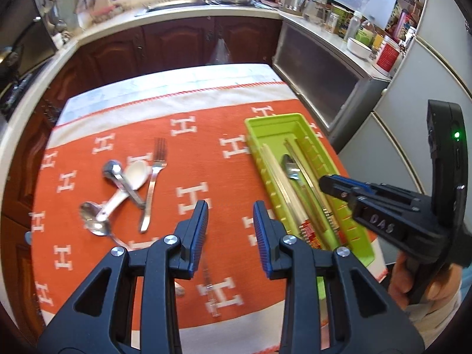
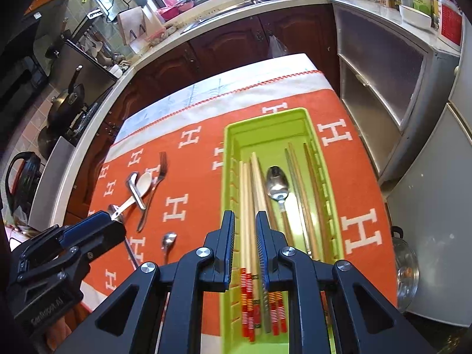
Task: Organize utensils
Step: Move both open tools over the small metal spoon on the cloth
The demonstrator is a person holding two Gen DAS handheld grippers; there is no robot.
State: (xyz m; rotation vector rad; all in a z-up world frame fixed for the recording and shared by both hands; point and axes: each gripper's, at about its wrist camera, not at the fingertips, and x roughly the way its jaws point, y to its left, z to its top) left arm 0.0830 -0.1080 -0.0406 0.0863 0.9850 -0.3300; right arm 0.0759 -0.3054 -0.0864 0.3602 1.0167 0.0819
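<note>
A green utensil tray (image 2: 265, 115) lies on the right of the orange tablecloth (image 1: 212, 153). In it are several pale chopsticks (image 2: 250, 194) with red-striped ends, darker chopsticks and a metal spoon (image 2: 277, 183). My right gripper (image 2: 245, 216) hovers over the tray's near end, open by a narrow gap, and the chopsticks lie below that gap untouched. My left gripper (image 1: 231, 206) is open and empty above the cloth, left of the tray (image 1: 250, 124). On the cloth's left lie a fork (image 1: 153, 183), a white ceramic spoon (image 1: 137, 174) and metal spoons (image 1: 91, 215).
A wooden cabinet and a counter with a sink (image 1: 177, 6) run behind the table. A steel cupboard (image 1: 318, 67) and a pale fridge (image 1: 413, 94) stand close on the right. A lidded pot (image 2: 407, 268) sits low beside the table's right edge.
</note>
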